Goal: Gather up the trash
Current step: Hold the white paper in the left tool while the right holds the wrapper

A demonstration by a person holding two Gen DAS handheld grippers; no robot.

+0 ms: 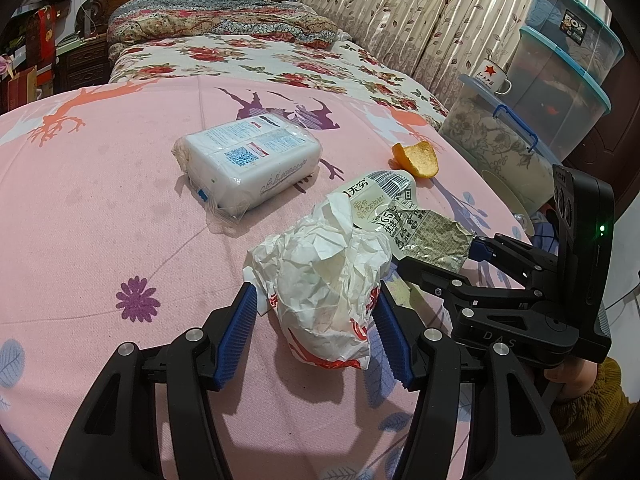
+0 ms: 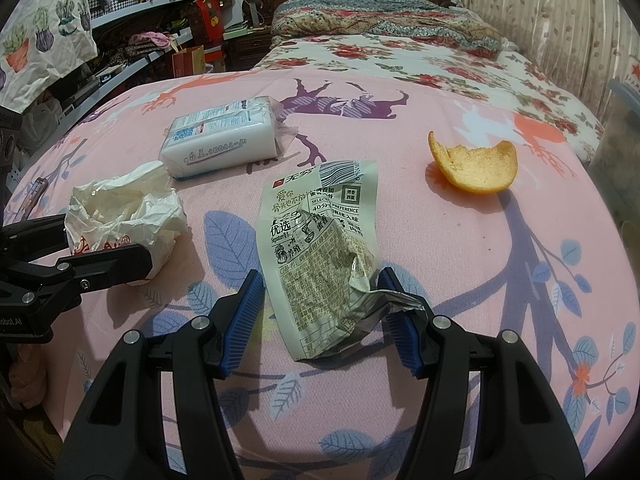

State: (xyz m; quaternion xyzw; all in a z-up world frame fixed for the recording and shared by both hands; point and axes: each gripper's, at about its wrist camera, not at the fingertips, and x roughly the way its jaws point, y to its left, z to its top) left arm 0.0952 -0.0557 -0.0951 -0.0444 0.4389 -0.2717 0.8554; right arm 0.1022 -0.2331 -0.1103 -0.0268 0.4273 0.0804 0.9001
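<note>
A crumpled white paper bag with red print lies on the pink bedsheet. My left gripper is around it, and both blue pads touch its sides. A torn snack wrapper lies flat between the jaws of my right gripper. Its crumpled foil edge rests against the right pad, and a thin gap shows at the left pad, so that gripper is open. An orange peel sits farther off to the right. In the right wrist view the left gripper is at the paper bag.
A sealed pack of tissues lies beyond the trash. Stacked clear storage boxes with a mug on one stand right of the bed. A curtain hangs behind them, and cluttered shelves are on the left.
</note>
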